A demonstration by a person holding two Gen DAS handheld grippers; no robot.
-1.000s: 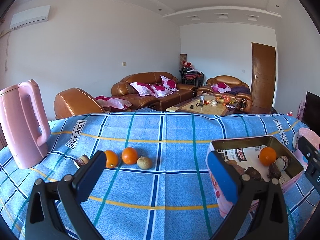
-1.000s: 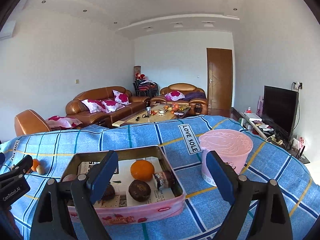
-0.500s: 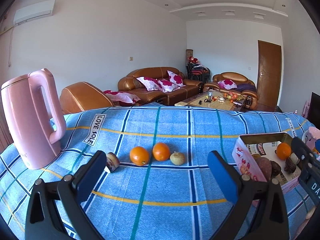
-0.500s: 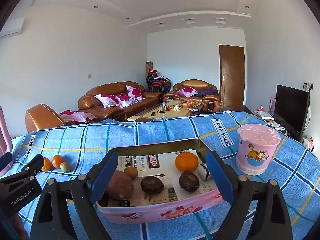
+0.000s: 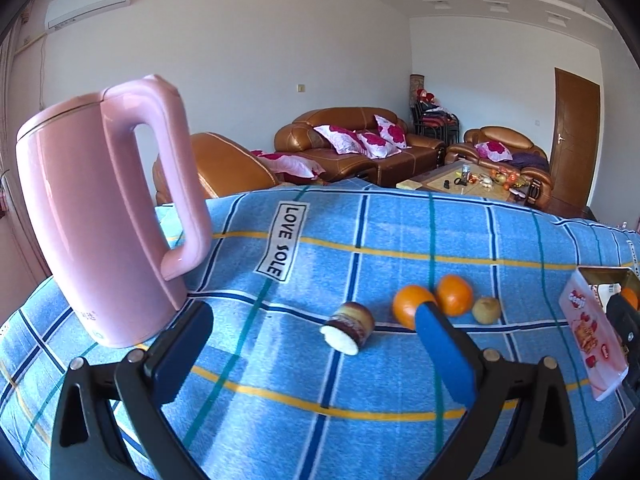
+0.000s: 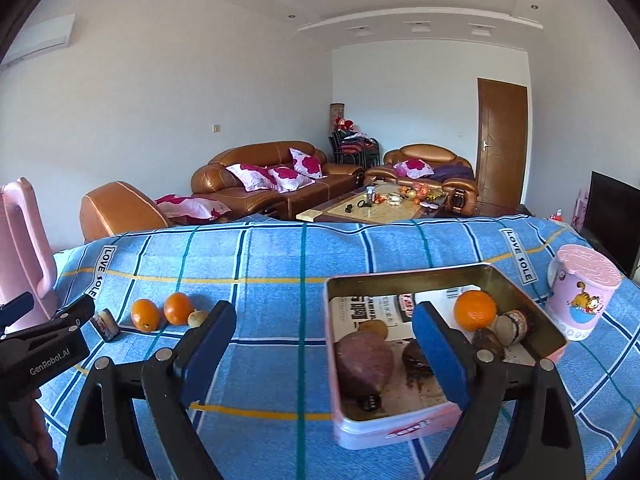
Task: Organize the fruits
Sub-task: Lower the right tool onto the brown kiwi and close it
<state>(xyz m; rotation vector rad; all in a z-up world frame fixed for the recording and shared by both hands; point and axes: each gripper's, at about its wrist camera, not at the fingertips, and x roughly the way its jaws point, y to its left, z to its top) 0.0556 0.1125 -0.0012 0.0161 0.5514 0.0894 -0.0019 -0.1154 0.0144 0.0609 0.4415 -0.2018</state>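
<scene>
Right wrist view: showing the pink tin (image 6: 400,434) sitting on the blue checked tablecloth (image 6: 280,272) toward the right end of the table, near the front edge.
Already in the tin: one orange (image 6: 475,310) lying at the far right corner, a large reddish-brown tuber (image 6: 364,362) at the near left, a small green-brown fruit (image 6: 374,327) behind it, plus several dark pieces too unclear for naming.
Left to gather: two loose oranges (image 5: 408,306) (image 5: 454,295) touching side by side, a green-brown fruit (image 5: 486,310) just right of them, and a cut sugarcane-like piece (image 5: 348,325) just left, all lining up across the cloth's middle, well apart from the tin.
Progress: looking roughly half done, judging by four items remaining outside.
Left gripper (image 5: 316,354): spreading wide, carrying nothing, aiming at the cut piece and the near orange.
Right gripper (image 6: 324,354): standing spread wide and empty, hovering before the tin's near left corner.
Bystanders: pink kettle (image 5: 100,224) standing at the left end, pink lidded cup (image 6: 582,292) sitting beside the tin at the right edge.
</scene>
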